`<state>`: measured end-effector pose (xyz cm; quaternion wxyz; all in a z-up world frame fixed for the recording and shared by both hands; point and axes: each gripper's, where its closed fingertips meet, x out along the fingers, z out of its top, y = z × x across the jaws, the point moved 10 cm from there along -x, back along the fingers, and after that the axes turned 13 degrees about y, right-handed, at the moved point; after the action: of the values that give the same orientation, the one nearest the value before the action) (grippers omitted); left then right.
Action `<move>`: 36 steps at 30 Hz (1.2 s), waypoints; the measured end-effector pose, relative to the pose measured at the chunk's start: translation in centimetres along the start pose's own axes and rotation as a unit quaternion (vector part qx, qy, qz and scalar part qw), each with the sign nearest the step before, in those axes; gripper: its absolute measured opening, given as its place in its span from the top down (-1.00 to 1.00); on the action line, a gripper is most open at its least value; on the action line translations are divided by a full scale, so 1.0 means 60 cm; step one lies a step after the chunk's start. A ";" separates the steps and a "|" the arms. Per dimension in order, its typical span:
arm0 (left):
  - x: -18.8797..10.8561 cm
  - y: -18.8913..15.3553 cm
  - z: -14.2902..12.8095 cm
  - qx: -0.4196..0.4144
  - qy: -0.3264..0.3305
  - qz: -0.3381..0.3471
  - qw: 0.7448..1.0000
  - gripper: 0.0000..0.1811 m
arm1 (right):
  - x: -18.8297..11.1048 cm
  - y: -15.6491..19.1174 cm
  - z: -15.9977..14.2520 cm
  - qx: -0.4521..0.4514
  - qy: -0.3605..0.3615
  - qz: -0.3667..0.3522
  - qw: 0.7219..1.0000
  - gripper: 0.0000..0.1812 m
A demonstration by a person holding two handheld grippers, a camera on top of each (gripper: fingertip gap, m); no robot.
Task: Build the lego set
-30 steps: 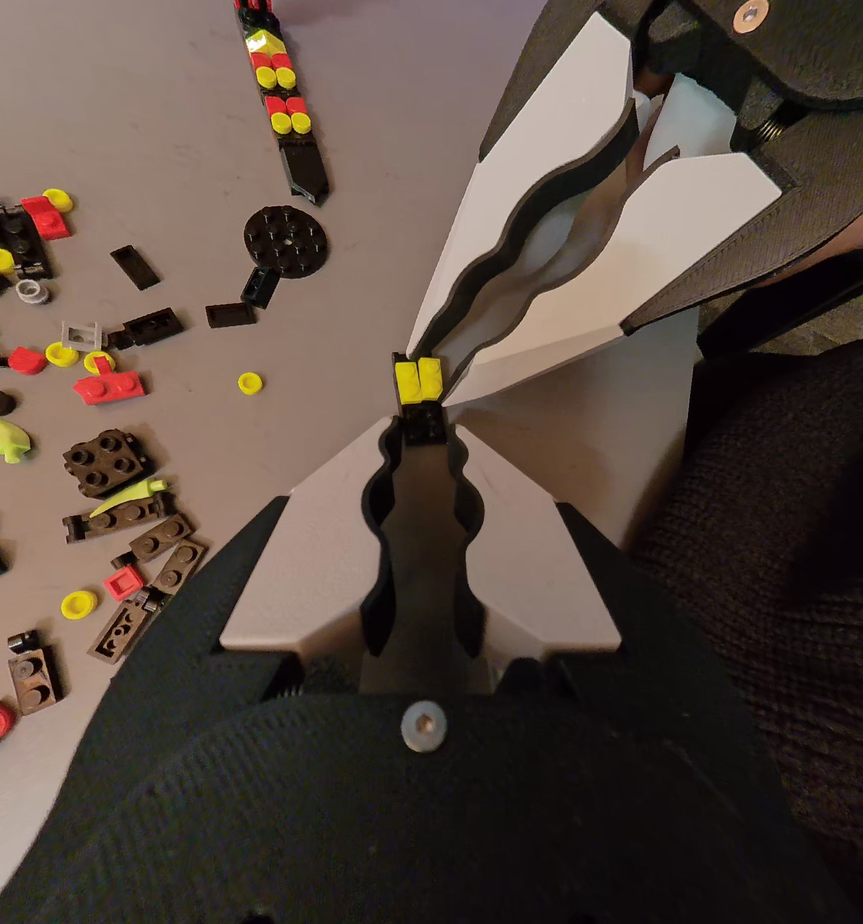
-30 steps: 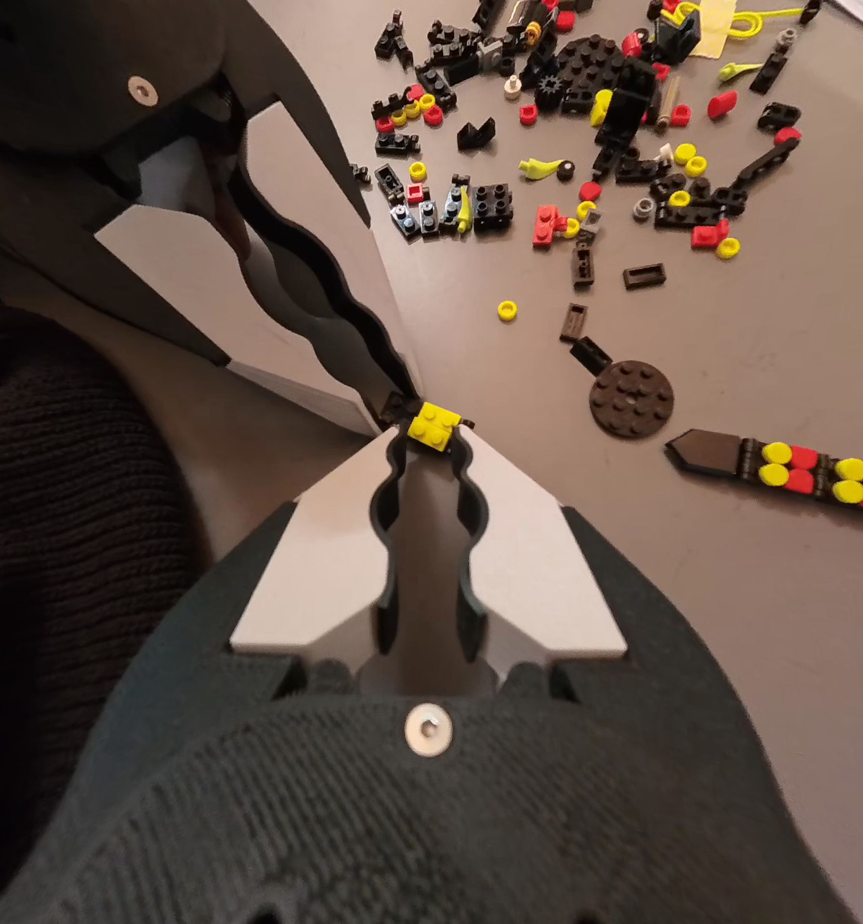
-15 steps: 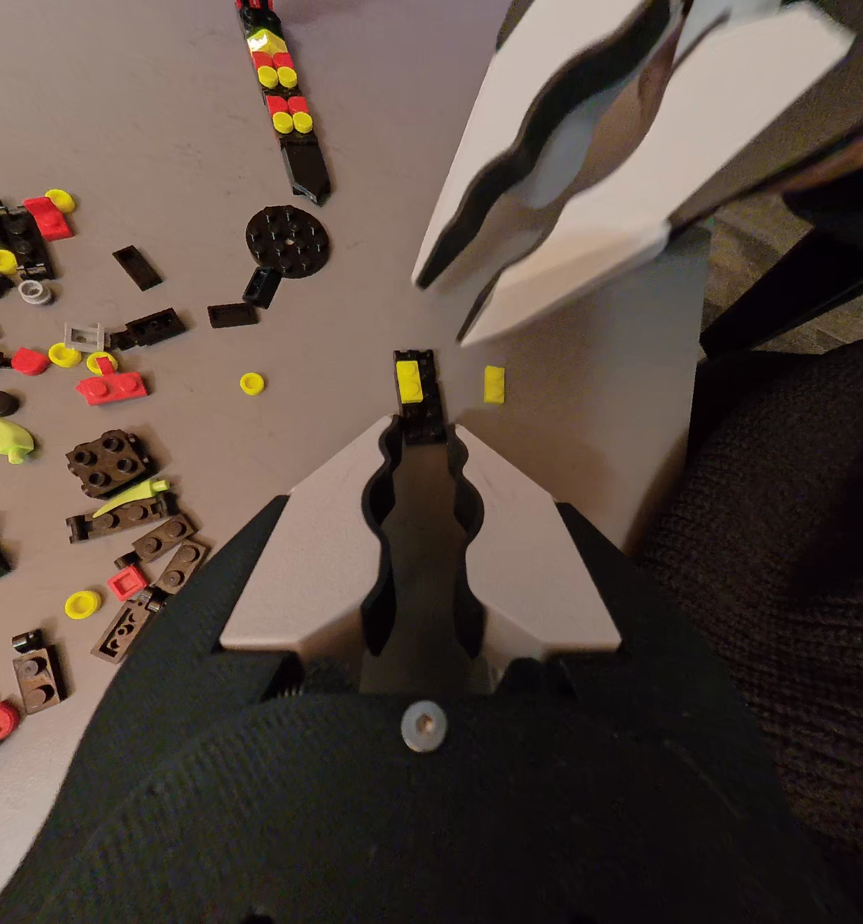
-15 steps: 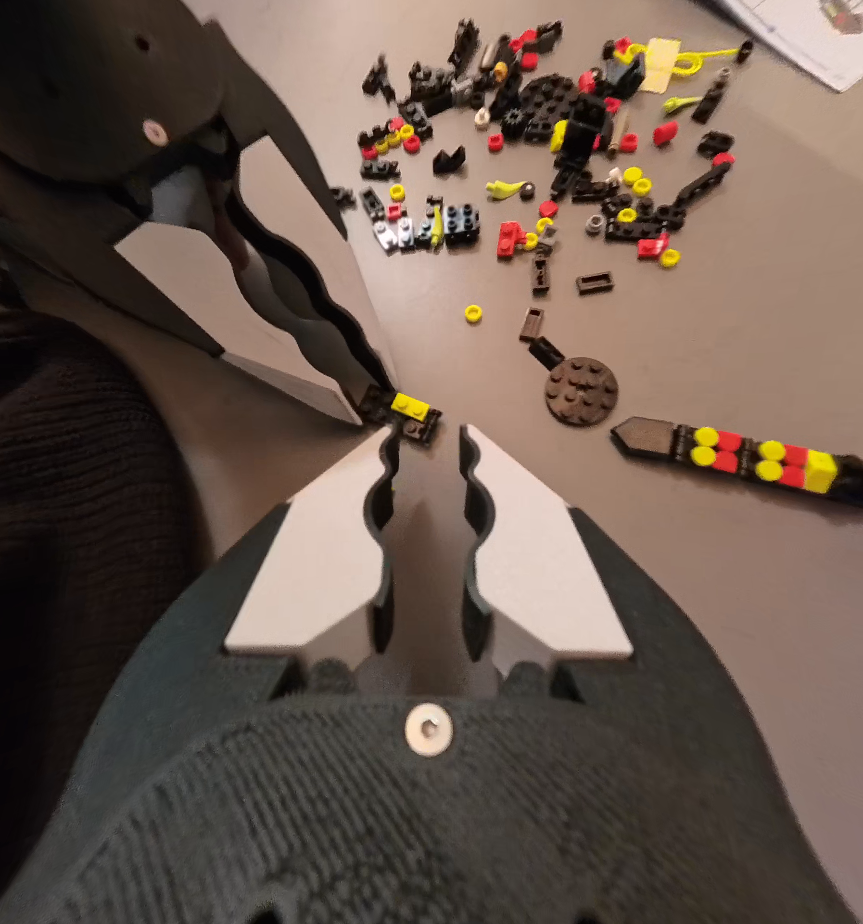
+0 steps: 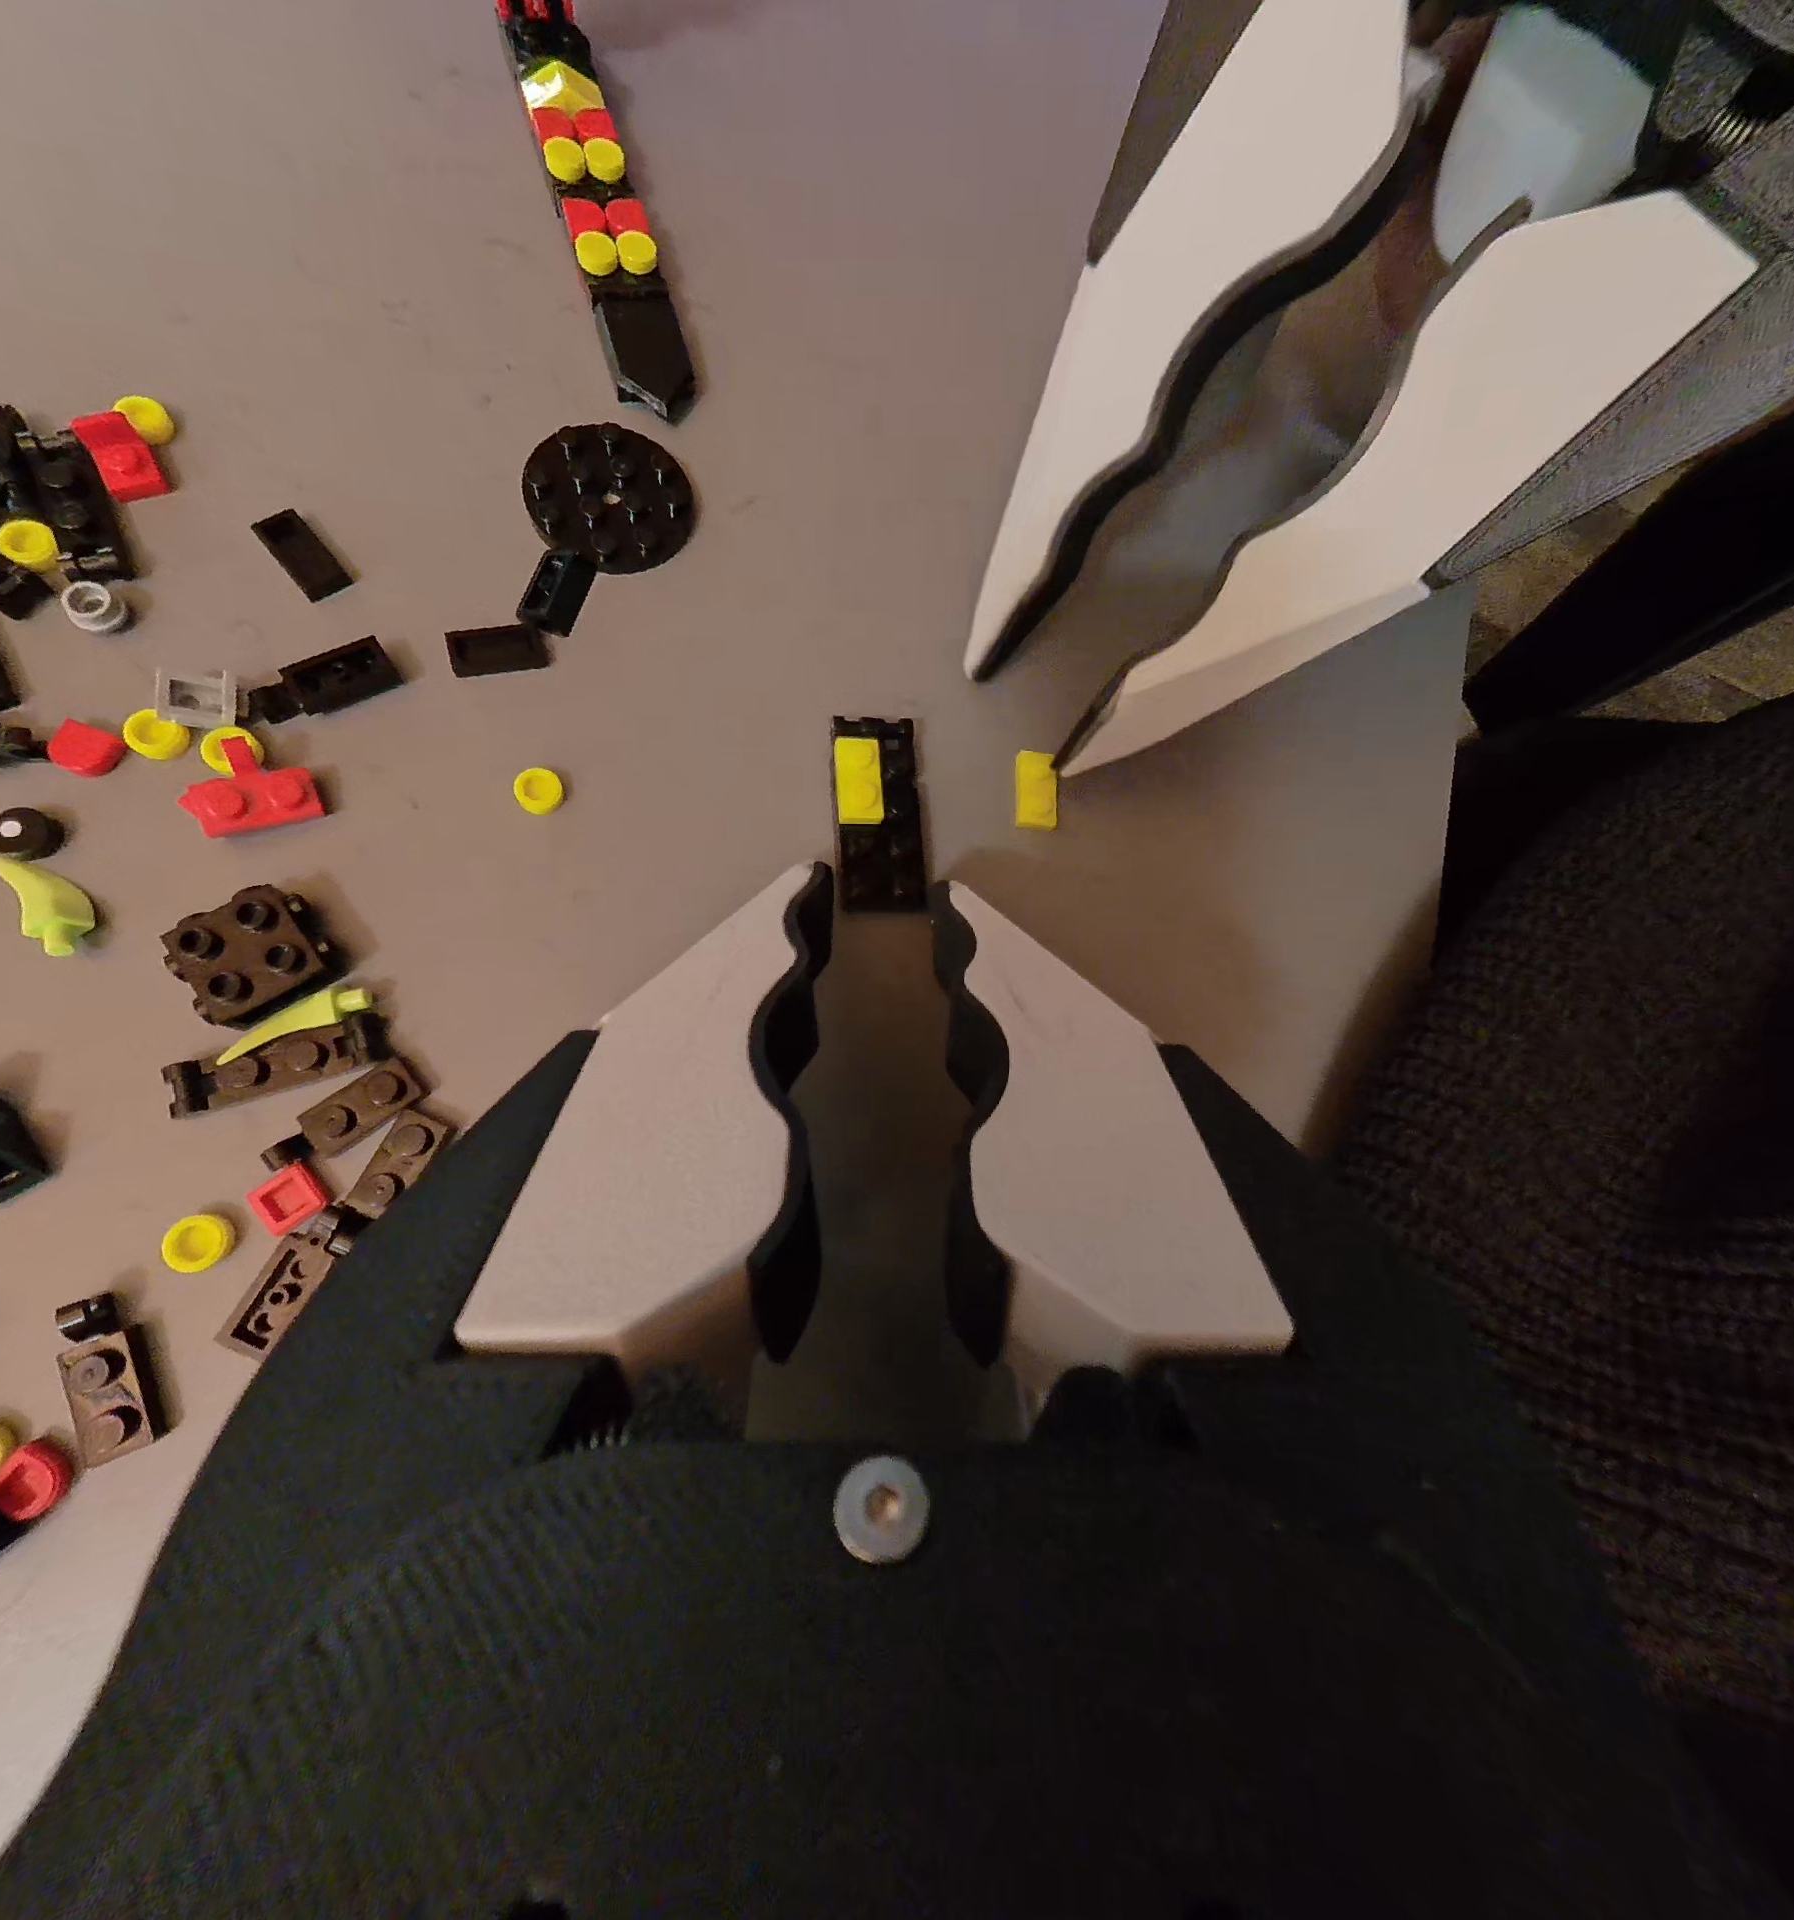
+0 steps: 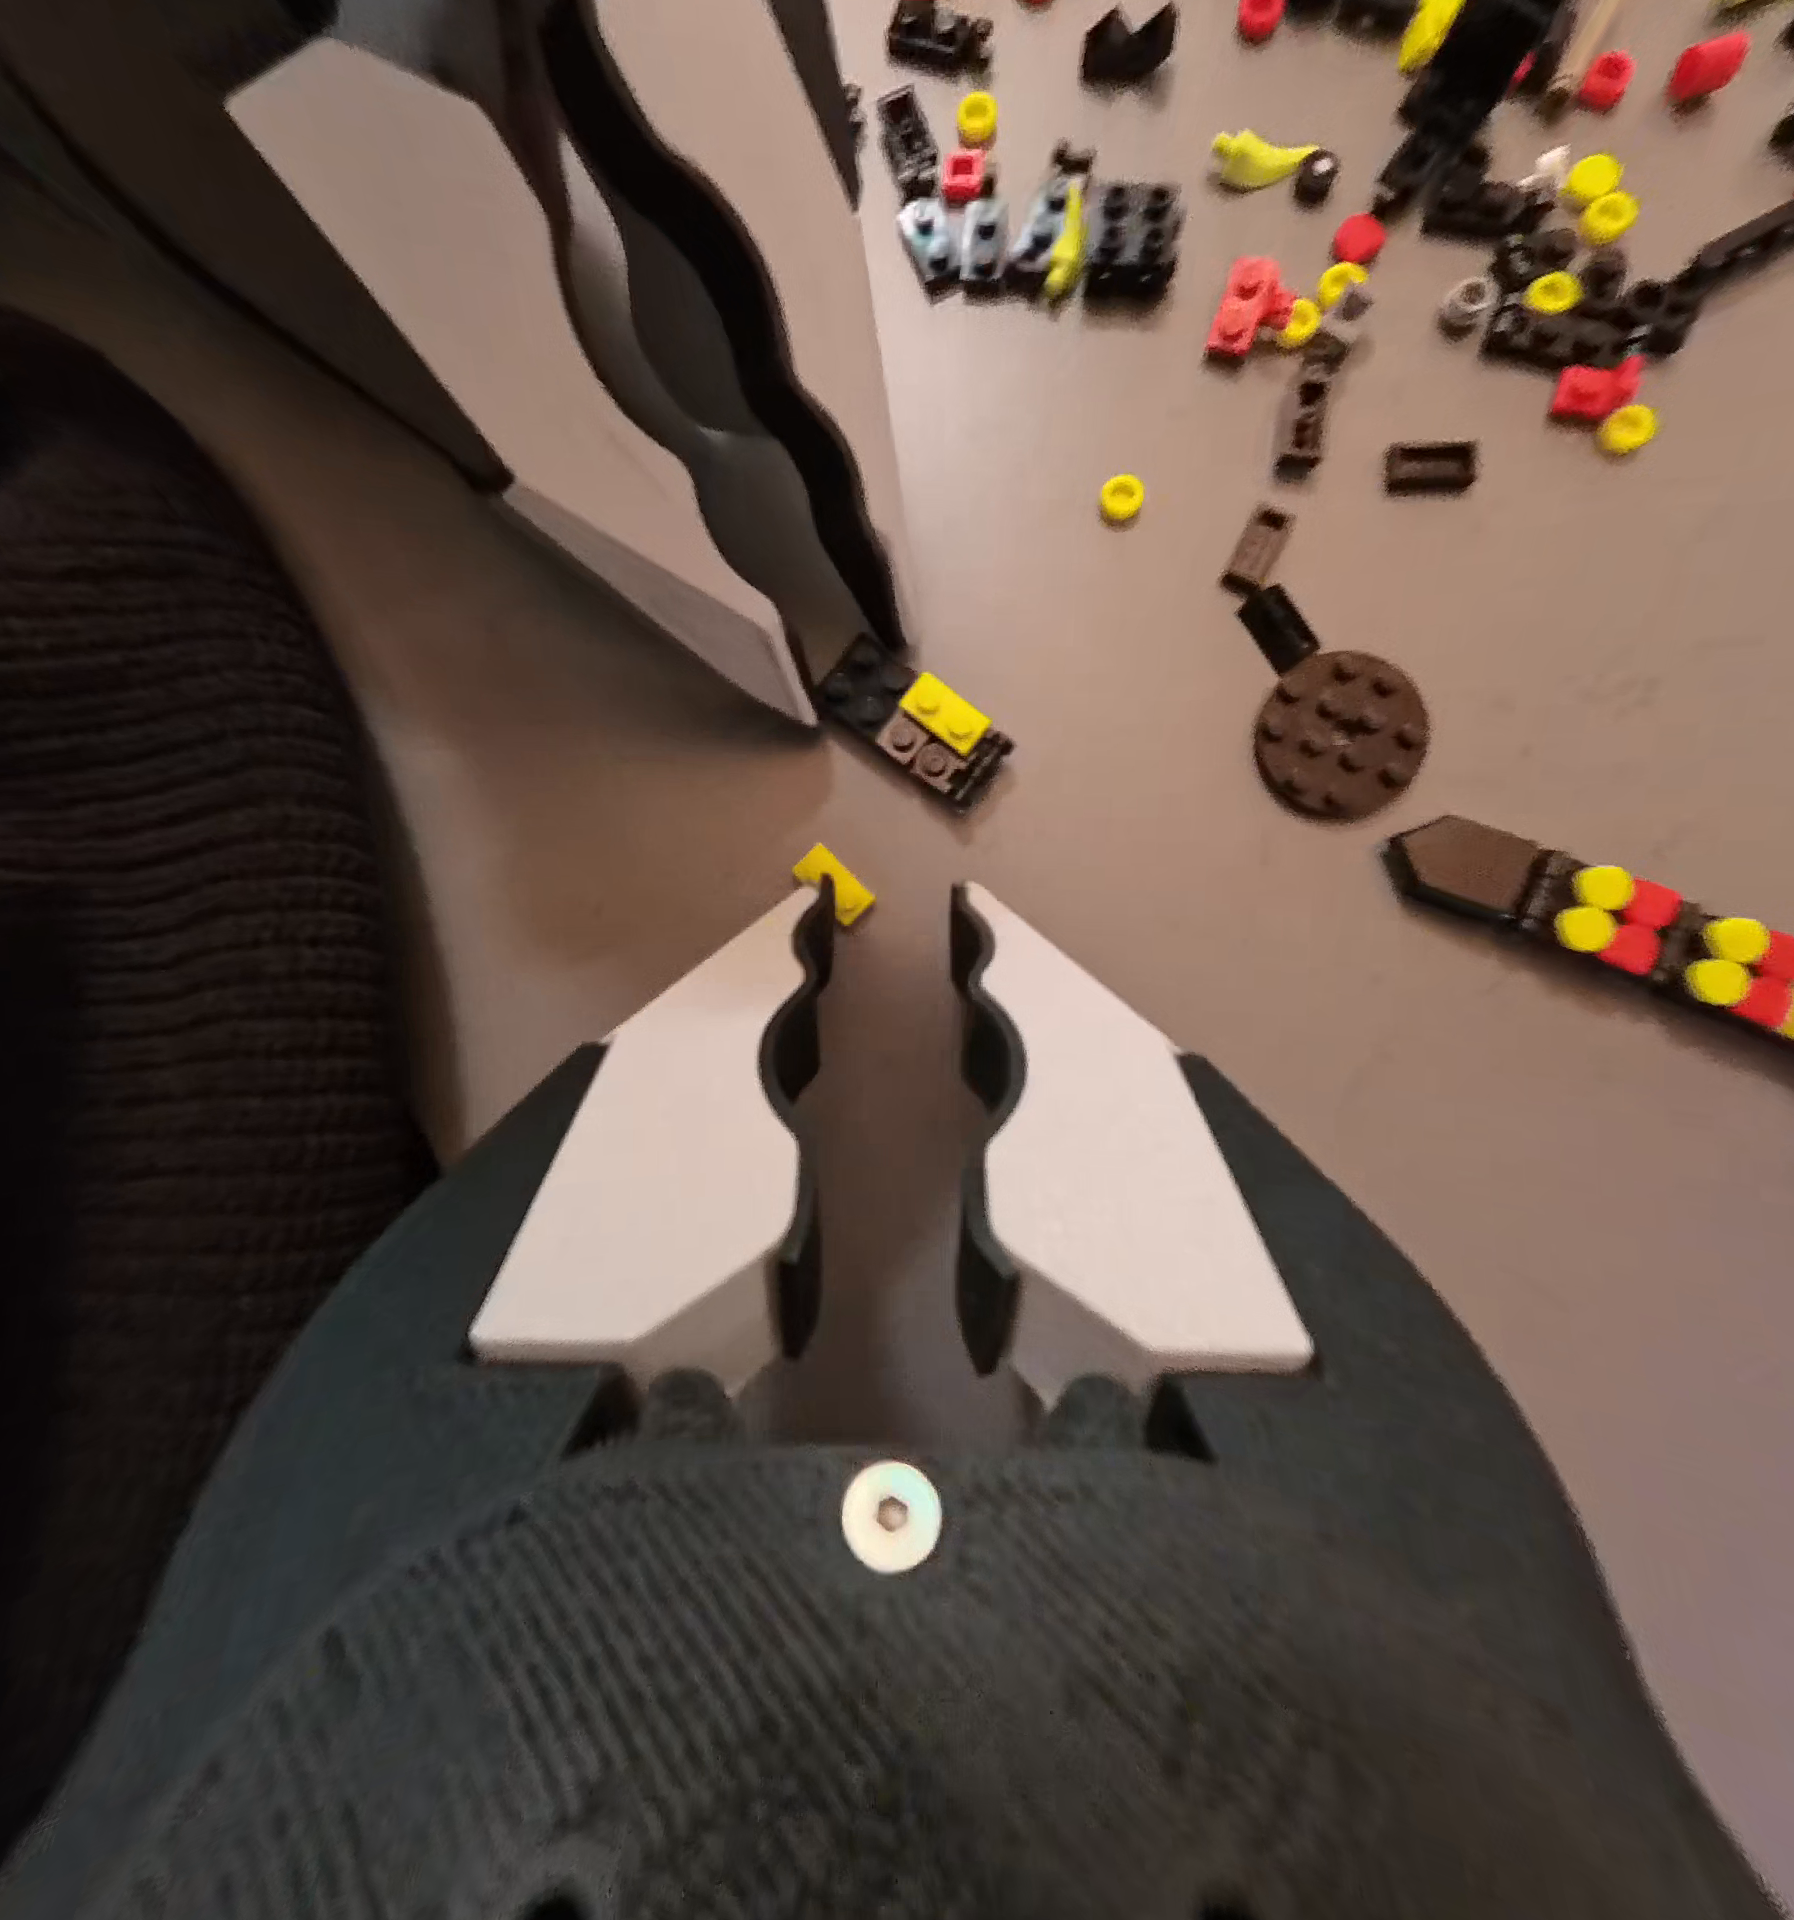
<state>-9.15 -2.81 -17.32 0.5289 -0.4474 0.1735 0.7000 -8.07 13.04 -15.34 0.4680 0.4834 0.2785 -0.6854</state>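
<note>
Grey counter: my left hand-held gripper clamped the black plate steady, while my open right hand-held gripper reached for the loose yellow plate.

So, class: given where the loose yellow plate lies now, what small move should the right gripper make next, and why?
Probably shift the right gripper left to straddle the loose yellow plate and close. The plate lies by one fingertip, not between them; the black plate in the left gripper shows bare studs.
</note>
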 end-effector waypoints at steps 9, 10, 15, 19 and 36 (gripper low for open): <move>0.000 -0.001 -0.002 -0.005 0.000 -0.012 1.000 0.85 | -0.011 0.039 -0.014 0.045 -0.061 -0.100 0.992 0.69; 0.000 -0.002 -0.002 -0.006 0.000 -0.012 1.000 0.85 | -0.006 0.048 -0.022 0.059 -0.059 -0.108 0.991 0.65; 0.000 0.000 -0.002 -0.014 -0.001 -0.025 1.000 0.84 | 0.014 0.064 -0.023 0.128 -0.080 -0.070 0.986 0.58; 0.001 -0.001 -0.002 -0.015 -0.001 -0.023 1.000 0.84 | 0.018 0.056 -0.025 0.140 -0.086 -0.054 0.985 0.76; -0.002 -0.003 -0.006 -0.008 0.001 -0.034 0.999 0.84 | 0.005 0.051 -0.013 0.089 -0.095 -0.054 0.990 0.78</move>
<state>-8.82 -3.07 -17.40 0.5486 -0.4585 0.1530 0.6822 -5.00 12.36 -15.68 0.4094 0.4403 0.1968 -0.7745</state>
